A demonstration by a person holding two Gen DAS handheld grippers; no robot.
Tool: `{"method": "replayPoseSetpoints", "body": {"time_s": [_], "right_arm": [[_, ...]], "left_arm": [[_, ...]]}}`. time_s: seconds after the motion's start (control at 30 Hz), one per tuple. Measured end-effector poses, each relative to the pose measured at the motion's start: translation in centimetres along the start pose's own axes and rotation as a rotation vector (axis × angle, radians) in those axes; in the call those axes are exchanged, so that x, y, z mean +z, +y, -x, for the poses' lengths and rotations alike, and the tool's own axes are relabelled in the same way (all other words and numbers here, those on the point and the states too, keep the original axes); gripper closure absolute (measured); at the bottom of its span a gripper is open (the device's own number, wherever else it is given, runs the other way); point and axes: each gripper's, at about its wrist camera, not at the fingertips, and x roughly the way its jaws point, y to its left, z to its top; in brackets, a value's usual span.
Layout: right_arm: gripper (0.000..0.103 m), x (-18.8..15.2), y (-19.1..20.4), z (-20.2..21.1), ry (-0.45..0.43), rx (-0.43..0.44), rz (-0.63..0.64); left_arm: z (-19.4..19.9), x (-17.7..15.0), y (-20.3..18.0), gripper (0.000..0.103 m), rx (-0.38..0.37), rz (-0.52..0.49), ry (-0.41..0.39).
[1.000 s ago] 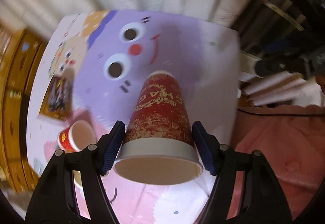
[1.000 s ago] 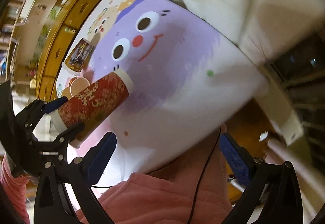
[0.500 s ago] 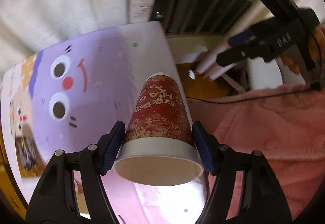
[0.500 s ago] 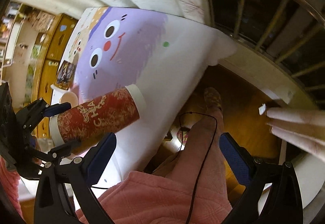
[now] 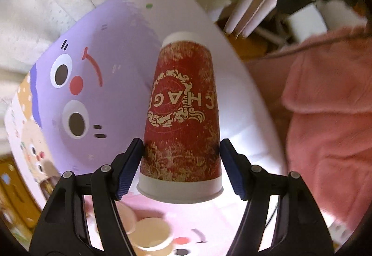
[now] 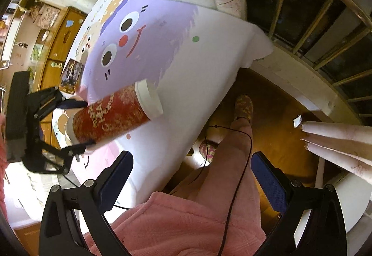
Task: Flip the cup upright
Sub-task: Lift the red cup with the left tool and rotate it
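A red paper cup (image 5: 182, 112) with gold print and a white rim is held between the blue pads of my left gripper (image 5: 181, 163), near its mouth end. The white base points away from the camera, above the table. In the right wrist view the same cup (image 6: 111, 116) lies roughly sideways in the air, base toward the table's right part, with the left gripper (image 6: 74, 123) shut around it. My right gripper (image 6: 190, 179) is open and empty, off the table's near edge, over my pink-clad lap.
The table (image 6: 204, 65) carries a cloth with a purple cartoon face. Two other paper cups (image 5: 151, 235) stand open-side up below the left gripper. A dark card (image 6: 71, 77) lies at the far left. Wooden cabinets (image 6: 60, 47), a curtain and window bars surround the table.
My left gripper has tilted the cup's base upward and turned, so the mouth no longer shows. The right gripper has stayed open and shifted its view slightly.
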Motion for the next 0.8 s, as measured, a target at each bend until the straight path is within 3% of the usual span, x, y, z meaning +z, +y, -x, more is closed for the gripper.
{"method": "replayPoseSetpoints", "body": {"time_s": [0.2,0.3,0.4,0.63,0.8], "right_arm": [[0.001,2.0,2.4,-0.9,0.026,-0.002,0.055],[0.001,3.3,3.7,-1.2,0.034,0.000,0.082],[0.001,4.4,4.6,-1.4,0.046,-0.004,0.110],[0.001,5.8,7.1,-2.1,0.049,-0.059,0.230],[0.001,4.7,8.3,-2.2,0.032,-0.068,0.274]], "left_arm": [[-2.2,-0.6,-1.5,0.038,0.152,-0.268,0.040],[-2.4,-1.0,-2.4,0.037,0.203,-0.410,-0.007],[-2.6,-1.1,-2.5,0.037,0.230,-0.482,-0.024],[-3.7,0.3,-1.2,0.029,0.200,-0.433,0.035],[-3.7,0.9,-1.3,0.028,0.194,-0.438,0.053]]}}
